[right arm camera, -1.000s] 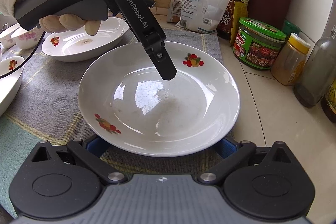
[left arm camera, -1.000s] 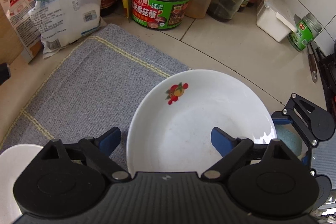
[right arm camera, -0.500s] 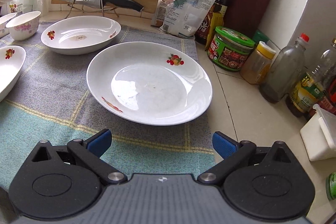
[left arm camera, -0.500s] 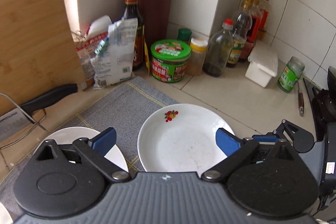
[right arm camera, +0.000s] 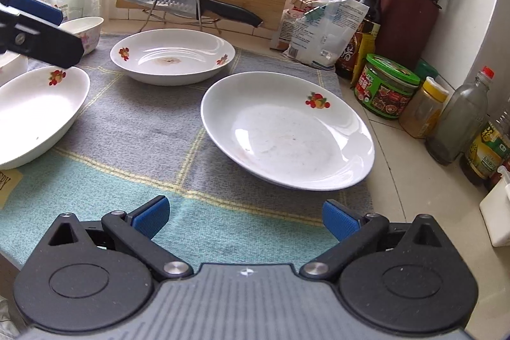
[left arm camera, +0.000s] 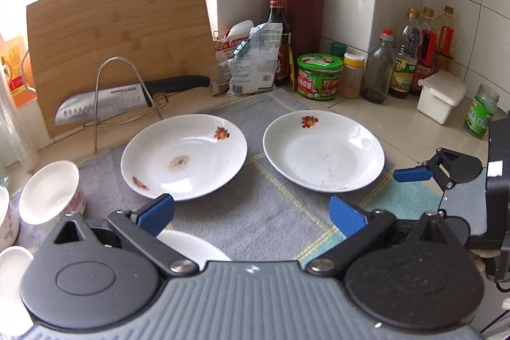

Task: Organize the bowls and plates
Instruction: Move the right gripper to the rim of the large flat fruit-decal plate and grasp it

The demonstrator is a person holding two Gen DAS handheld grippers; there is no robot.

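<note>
Two hand-held grippers were in view, both empty. The left hand-held gripper [left arm camera: 251, 212] had its jaws spread wide, having just been opening, with nothing between them. The right hand-held gripper [right arm camera: 245, 217] also stood open, its blue pads apart over the cloth [right arm camera: 134, 129]. Just ahead of the right hand-held gripper, slightly to its right, lay a white plate [right arm camera: 287, 129] with a fruit print, at the cloth's edge by the bare bench [right arm camera: 411, 180]. Ahead and to the left of the left hand-held gripper lay a second plate [left arm camera: 184, 155] bearing a brown stain, apart from the first. A third dish [right arm camera: 35, 113] lay to the right hand-held gripper's far left. A small bowl [left arm camera: 51, 191] sat to the left hand-held gripper's left. Beyond the plates a knife [left arm camera: 127, 96] rested on a wire rack against a cutting board [left arm camera: 118, 37].
</note>
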